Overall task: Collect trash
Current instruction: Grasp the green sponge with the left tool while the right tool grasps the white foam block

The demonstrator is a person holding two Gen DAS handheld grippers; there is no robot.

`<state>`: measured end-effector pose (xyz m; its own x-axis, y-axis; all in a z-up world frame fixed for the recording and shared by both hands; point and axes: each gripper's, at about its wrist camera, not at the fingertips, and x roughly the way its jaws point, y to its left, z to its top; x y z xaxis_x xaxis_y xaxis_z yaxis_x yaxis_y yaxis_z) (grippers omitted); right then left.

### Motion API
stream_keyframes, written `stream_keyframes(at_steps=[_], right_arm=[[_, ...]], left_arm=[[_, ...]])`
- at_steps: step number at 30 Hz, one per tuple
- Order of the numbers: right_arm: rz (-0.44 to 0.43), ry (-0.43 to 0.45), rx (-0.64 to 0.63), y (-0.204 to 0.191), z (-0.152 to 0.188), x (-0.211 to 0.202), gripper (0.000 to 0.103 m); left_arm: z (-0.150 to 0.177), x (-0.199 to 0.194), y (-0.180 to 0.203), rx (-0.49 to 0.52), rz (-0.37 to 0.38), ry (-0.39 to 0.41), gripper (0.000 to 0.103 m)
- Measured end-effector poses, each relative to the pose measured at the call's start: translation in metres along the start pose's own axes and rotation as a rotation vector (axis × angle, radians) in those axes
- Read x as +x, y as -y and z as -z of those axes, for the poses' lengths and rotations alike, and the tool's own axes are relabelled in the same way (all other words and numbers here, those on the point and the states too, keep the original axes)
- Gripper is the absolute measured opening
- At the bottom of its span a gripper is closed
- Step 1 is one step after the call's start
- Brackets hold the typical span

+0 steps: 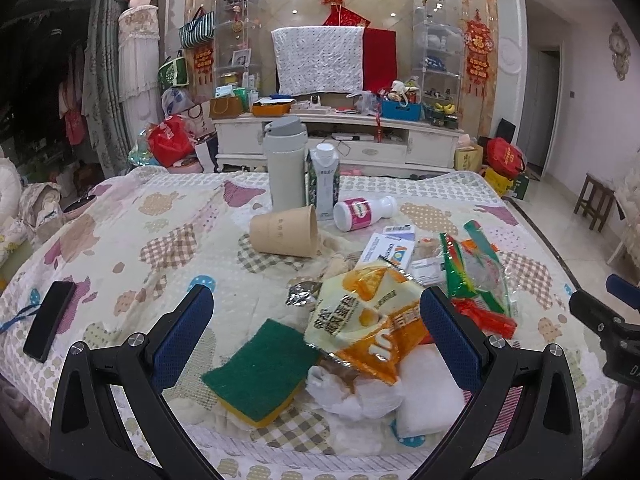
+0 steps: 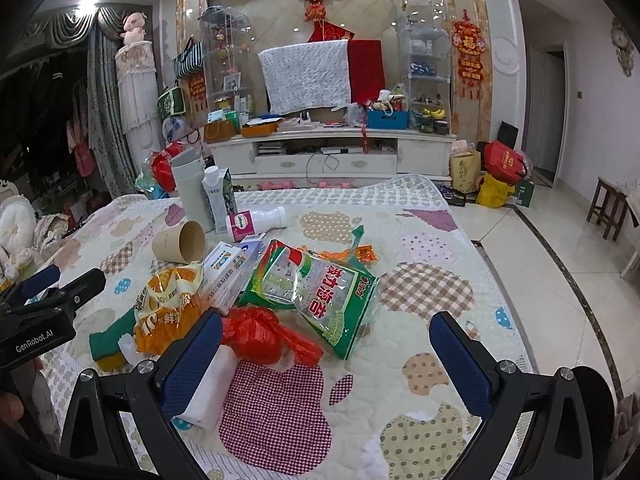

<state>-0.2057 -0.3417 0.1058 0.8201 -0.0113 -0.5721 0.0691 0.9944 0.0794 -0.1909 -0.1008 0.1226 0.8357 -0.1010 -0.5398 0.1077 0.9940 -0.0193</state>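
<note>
Across a quilted cover (image 2: 420, 344), a heap of rubbish is lying in the middle, and two hand-held grippers are hovering just in front of it. Both the left gripper (image 1: 316, 328) and the right gripper (image 2: 326, 354) are standing wide apart with nothing between their blue pads.

The trash is sitting close together and partly overlapping: a yellow snack bag (image 1: 360, 320), a green seaweed packet (image 2: 328, 292), a red plastic bag (image 2: 260, 338), crumpled white tissue (image 1: 352, 394), a green sponge (image 1: 260, 364), a tipped paper cup (image 1: 286, 230), a small white bottle (image 1: 362, 210) on its side and a flat medicine box (image 2: 226, 272).

Several things are likely to cause trouble. The wrappers are thin and slippery, so a pinch at an edge is liable to slide off or drag neighbouring pieces along. A reach toward the cup or bottle risks knocking the tall grey flask (image 1: 284, 164) or the milk carton (image 1: 324, 184) standing just behind them, and both lying items could roll away. A dark phone (image 1: 48, 326) is resting well apart on the left and could be mistaken for rubbish. With the two tools working near each other, they may also collide. No bin is visible.
</note>
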Motion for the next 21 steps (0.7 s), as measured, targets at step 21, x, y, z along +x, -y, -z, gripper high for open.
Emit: stream_keyframes(at_steps=[21], right_arm=[[-0.274,-0.221,-0.034,-0.039,0.031,0.040,0.087]], left_arm=[[0.033,0.032,-0.064,0.089,0.194,-0.278,0.103]])
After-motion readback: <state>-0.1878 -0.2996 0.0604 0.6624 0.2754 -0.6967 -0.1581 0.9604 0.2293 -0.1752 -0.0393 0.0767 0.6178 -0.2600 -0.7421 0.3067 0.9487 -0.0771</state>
